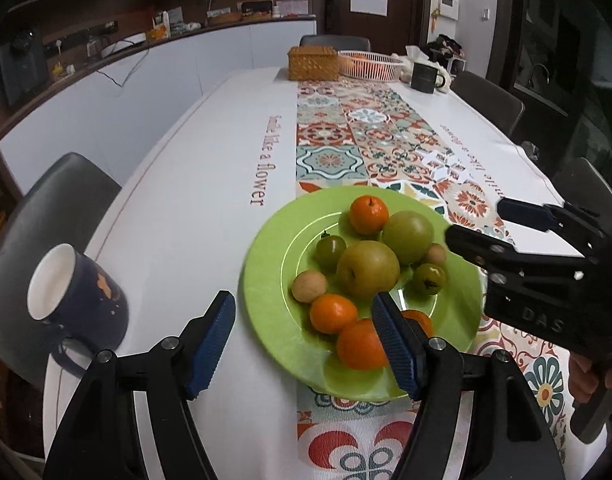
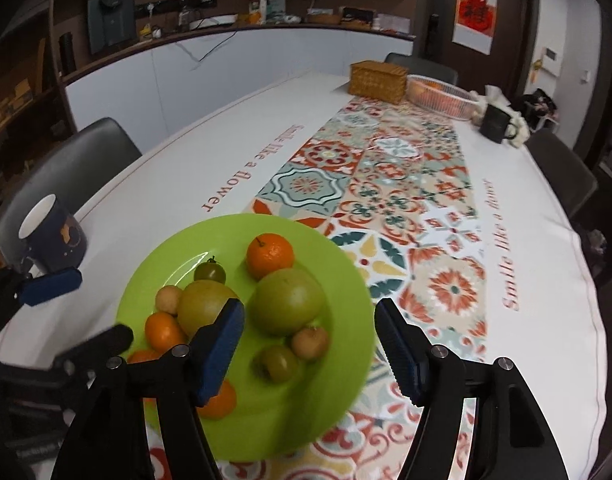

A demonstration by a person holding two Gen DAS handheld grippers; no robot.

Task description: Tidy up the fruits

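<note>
hovering over the plate [image 1: 266, 280], both grippers are held spread and empty. fruits [image 1: 368, 274] are piled on it; the orange [image 1: 362, 344] lies just beside the left gripper [image 1: 304, 344], the nearer one.

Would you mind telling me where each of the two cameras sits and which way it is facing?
Left wrist view: sits on the left gripper, open, looking along the table at the green plate of fruit; the right gripper and some fingers show at right.
Right wrist view: sits on the right gripper, open, over the same plate from its right; the left gripper shows at left.
Shared: plate, navy mug, wicker box, white basket.
</note>
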